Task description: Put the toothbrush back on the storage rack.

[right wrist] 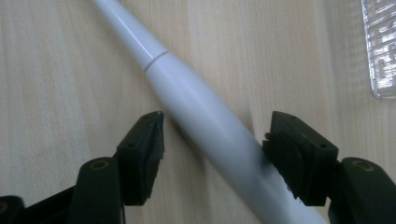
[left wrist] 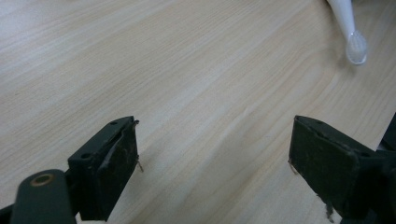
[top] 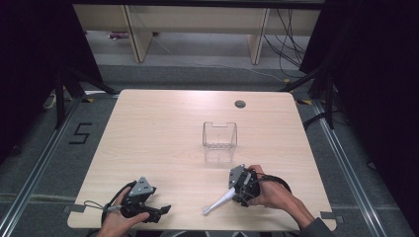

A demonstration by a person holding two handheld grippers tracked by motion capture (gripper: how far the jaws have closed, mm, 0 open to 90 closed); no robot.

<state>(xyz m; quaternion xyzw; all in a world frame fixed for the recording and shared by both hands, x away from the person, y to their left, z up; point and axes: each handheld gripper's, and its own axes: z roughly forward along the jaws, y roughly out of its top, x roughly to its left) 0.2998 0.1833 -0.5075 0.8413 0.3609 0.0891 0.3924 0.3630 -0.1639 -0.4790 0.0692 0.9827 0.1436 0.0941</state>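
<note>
Currently straddling a white electric toothbrush (right wrist: 205,116) with the right gripper (top: 240,185), jaws spread wide, the handle lying slantwise between them, touching or nearly touching the right pad, clear of the left. Toothbrush on the table (top: 163,123), near the front edge, just in front of the clear plastic bin (top: 220,140). Centre the thick handle between both pads before closing; squeeze squarely to prevent rolling. Left gripper (top: 143,202) spread wide, empty, resting well to the left of the bin. Count: one toothbrush, one bin, two grippers.
</note>
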